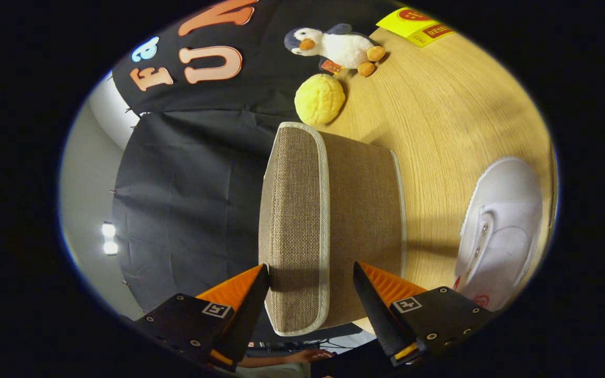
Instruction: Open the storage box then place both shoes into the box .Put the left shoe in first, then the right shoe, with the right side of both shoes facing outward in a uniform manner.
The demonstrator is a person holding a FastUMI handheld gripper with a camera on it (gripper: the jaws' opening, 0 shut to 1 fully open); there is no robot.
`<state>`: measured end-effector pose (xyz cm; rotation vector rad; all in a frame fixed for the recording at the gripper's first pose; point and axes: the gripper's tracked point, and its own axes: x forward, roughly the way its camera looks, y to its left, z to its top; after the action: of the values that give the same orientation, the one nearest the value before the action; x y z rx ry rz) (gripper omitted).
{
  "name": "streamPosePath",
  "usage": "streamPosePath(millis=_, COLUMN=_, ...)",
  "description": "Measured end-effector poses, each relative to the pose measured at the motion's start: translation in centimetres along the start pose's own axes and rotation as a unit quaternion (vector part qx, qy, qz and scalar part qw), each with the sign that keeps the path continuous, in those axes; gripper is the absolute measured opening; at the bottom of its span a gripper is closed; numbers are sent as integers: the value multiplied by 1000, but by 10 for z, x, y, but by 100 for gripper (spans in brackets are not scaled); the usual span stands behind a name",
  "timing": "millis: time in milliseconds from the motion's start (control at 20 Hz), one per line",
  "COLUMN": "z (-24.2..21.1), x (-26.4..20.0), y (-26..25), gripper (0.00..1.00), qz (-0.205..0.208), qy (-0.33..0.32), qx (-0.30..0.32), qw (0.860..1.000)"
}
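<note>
The view is rolled sideways, so the wooden table (455, 115) stands on the right and the black cloth wall on the left. A brown woven storage box (360, 210) with a pale-trimmed lid (294, 220) rests on the table, its lid closed. My gripper (312, 270) is open and straddles the near end of the lid. One finger lies against the lid's top face, and the other sits over the box wall just past the lid's rim. A white canvas shoe (502, 231) lies on the table beside the box, beyond the table-side finger.
A penguin plush (334, 44) and a yellow bumpy ball (319, 98) sit on the table past the far end of the box. A yellow card (415, 23) lies further off. A person's hand (292, 358) shows behind the fingers.
</note>
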<state>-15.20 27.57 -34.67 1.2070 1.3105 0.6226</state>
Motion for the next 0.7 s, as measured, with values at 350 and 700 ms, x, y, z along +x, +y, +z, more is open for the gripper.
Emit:
streamPosePath(millis=350, z=5, x=-3, y=16, gripper=85, qz=32, qy=2, qx=12, qw=999)
streamPosePath(millis=700, z=9, x=-22, y=25, gripper=64, qz=49, qy=-3, qx=20, qw=999)
